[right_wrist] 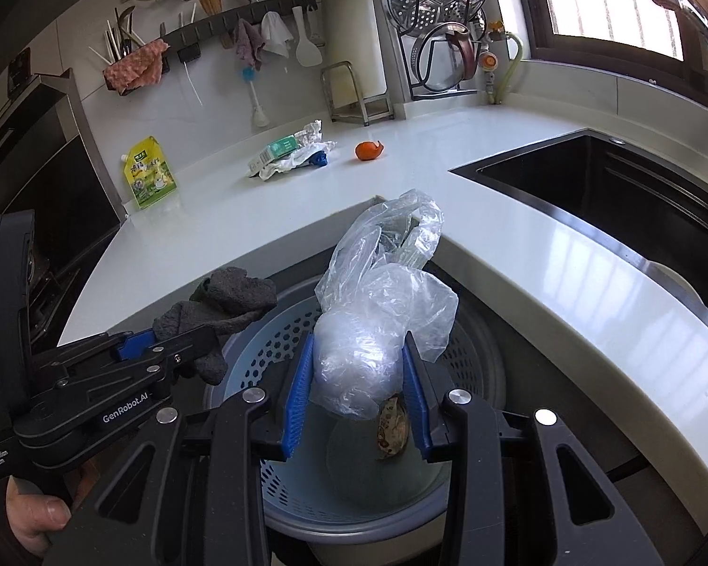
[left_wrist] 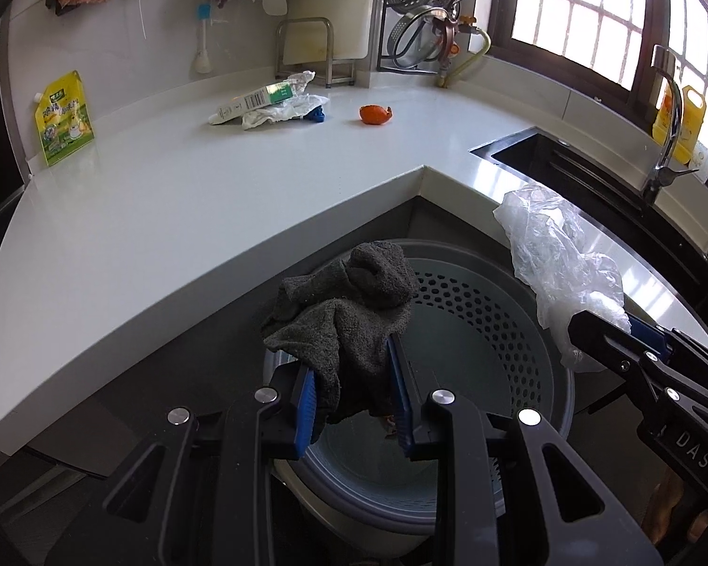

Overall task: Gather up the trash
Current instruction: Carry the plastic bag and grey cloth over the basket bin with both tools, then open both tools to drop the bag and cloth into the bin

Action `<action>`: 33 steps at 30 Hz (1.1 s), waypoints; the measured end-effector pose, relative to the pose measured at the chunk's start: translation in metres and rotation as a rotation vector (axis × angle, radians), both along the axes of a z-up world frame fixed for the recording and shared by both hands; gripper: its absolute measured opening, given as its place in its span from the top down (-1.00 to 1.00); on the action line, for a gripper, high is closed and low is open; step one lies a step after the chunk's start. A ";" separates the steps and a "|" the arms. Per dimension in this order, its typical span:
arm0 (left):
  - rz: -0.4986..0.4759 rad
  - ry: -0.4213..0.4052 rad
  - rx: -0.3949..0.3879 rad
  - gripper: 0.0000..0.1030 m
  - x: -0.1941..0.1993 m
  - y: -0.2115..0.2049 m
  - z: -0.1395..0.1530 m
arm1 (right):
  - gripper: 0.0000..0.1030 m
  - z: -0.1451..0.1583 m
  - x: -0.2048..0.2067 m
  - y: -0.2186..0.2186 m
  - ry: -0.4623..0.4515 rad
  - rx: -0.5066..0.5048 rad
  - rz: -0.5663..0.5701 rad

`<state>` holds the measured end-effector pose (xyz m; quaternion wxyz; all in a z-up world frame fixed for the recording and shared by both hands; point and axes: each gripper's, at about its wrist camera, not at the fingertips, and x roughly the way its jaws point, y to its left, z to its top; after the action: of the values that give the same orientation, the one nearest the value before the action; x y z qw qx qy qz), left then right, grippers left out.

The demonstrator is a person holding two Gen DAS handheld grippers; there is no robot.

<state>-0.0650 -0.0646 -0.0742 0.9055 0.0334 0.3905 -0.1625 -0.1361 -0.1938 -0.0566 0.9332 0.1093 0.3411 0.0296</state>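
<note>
The left tongs (left_wrist: 356, 391) are closed on a dark grey cloth (left_wrist: 349, 311); the blue pads press it from both sides, and most of the cloth bunches above the pads. The right tongs (right_wrist: 358, 391) are closed on a crumpled clear plastic bag (right_wrist: 377, 311), which stands up above the pads and covers part of the counter (right_wrist: 448, 151) edge behind it. Both pieces of trash hang over a round grey bin (right_wrist: 259, 363) with a perforated inner wall, which stands on the floor in the inner corner of the counter. The near rim of the bin is hidden by the tongs in both views. At the bottom of the bin lies a small brownish thing (right_wrist: 391, 424); I cannot tell what it is, because the bag and the right pad cover part of it.

On the counter, well apart from the bin, lie a green and white box (left_wrist: 255, 101) on crumpled white wrapping (left_wrist: 283, 111), with a blue thing (left_wrist: 316, 115) half hidden under that wrapping, and beside them an orange peel (left_wrist: 375, 114). A yellow-green pouch (left_wrist: 63, 118) leans on the wall to the left. The black sink (right_wrist: 613, 188) is cut off at the right edge. A hand (right_wrist: 33, 519) holding the left tongs shows only partly at the lower left corner of the right wrist view.
</note>
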 end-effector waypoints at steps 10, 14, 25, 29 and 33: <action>-0.023 0.063 0.003 0.48 0.002 -0.003 -0.022 | 0.32 -0.027 -0.001 0.006 0.081 0.003 0.024; -0.018 0.076 0.010 0.47 0.005 -0.002 -0.027 | 0.32 -0.036 -0.002 0.006 0.110 0.010 0.029; -0.027 0.112 0.009 0.39 0.010 -0.001 -0.039 | 0.28 -0.041 0.001 0.000 0.124 0.026 0.021; -0.027 0.122 0.009 0.35 0.010 0.000 -0.042 | 0.22 -0.043 0.001 0.000 0.126 0.022 0.018; -0.019 0.115 -0.001 -0.12 0.010 0.004 -0.041 | -0.06 -0.042 0.000 -0.002 0.116 0.027 0.010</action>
<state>-0.0553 -0.0610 -0.1148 0.8800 0.0271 0.4414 -0.1731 -0.1361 -0.1958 -0.0981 0.9100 0.1218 0.3949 0.0327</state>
